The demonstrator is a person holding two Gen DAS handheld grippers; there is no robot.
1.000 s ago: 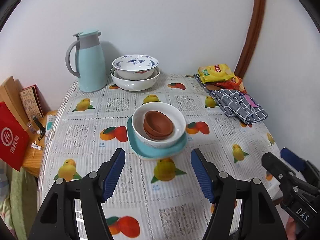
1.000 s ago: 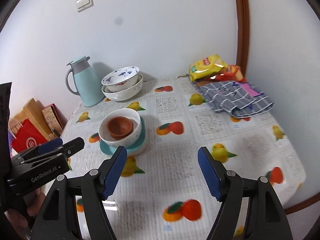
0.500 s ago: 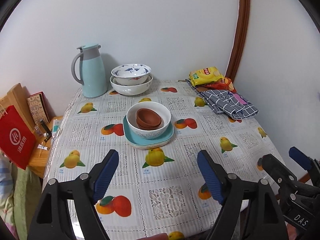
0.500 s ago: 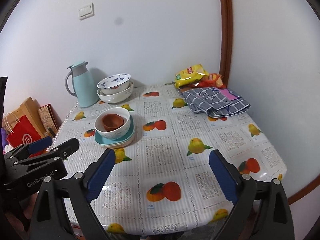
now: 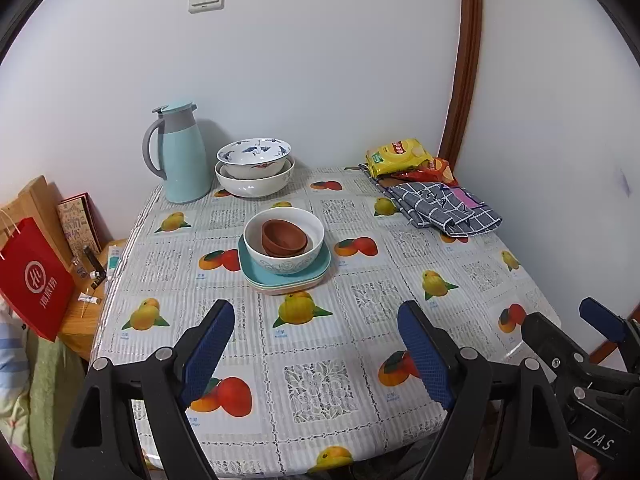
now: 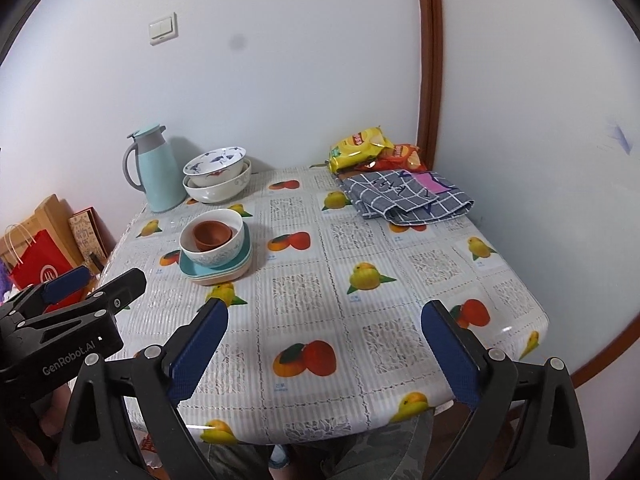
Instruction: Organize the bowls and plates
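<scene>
Item: stack of dishes, left of centre on the table [image 5: 320, 380]. We recorded two terracotta-brown bowls [image 5: 285, 237], matte and nested one in the other, sitting inside a glossy white bowl [image 5: 284, 240] with a pale blue pattern round its outer wall. That bowl stood on a teal plate [image 5: 256, 270], square with rounded corners, which lay on a pinkish plate of which only the edge showed.

Item: second stack, at the back of the table against the wall. We noted a white bowl with blue painted figures [image 5: 254, 157] nested in a wider plain white bowl [image 5: 254, 184], just beside a light blue jug [image 5: 181, 157] with a grey handle and collar.

Item: table covering, a glossy ribbed plastic cloth printed with fruit and lace squares; its small captions were too small for us to read.

Item: far right corner. We listed a yellow snack bag [image 5: 396, 155], lettering unreadable, and a folded grey checked cloth [image 5: 444, 210].

Item: red paper bag [image 5: 34, 280] left of the table, white circular logo, characters unclear.

Item: left gripper [image 5: 316, 354], marked "GenRobot.AI", blue ribbed pads spread wide, nothing between them.

Item: right gripper [image 6: 324, 346], marked "DAS", likewise wide apart and empty.
</scene>
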